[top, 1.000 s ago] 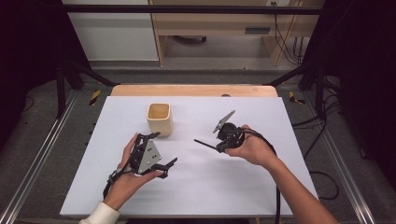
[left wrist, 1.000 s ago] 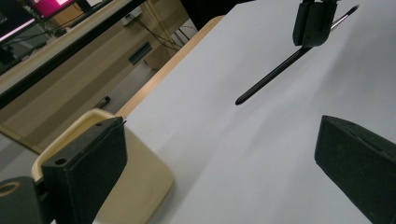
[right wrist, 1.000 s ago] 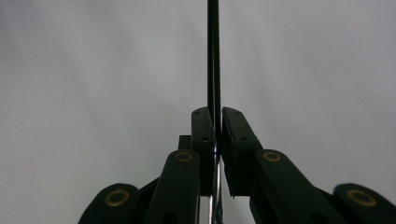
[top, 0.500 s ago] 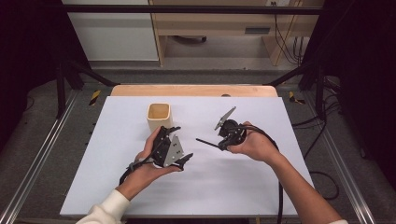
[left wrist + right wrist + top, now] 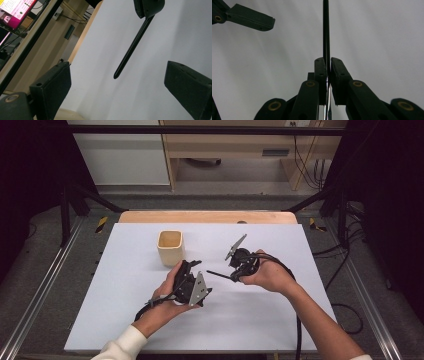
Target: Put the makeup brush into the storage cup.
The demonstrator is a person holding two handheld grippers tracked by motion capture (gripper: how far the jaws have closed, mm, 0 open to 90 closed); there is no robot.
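A thin black rod (image 5: pixel 219 274) is clamped in the right gripper (image 5: pixel 239 270), jaws shut tight on its near end, as seen in the right gripper view, where the rod (image 5: pixel 326 30) runs straight up from between the pads. In the high view the rod's long axis lies roughly level above the mat (image 5: pixel 280 320), tilted slightly; free tip points left, twd the left gripper (image 5: pixel 192 285). Rod is held in the air, not touching the mat.

Landmark: the cup (image 5: pixel 170 247), upright on the mat. Rod is seen to the right of the cup and a bit nearer the person; right gripper farther right of the cup. Left gripper is held just in front of the cup, near it but apart.

Left gripper's jaws are spread wide, nothing between the pads. In the left gripper view the rod (image 5: pixel 131 48) is seen slanting down from the right gripper (image 5: pixel 148 7), tip (image 5: pixel 115 75) ahead of the open jaws, not touched by either.
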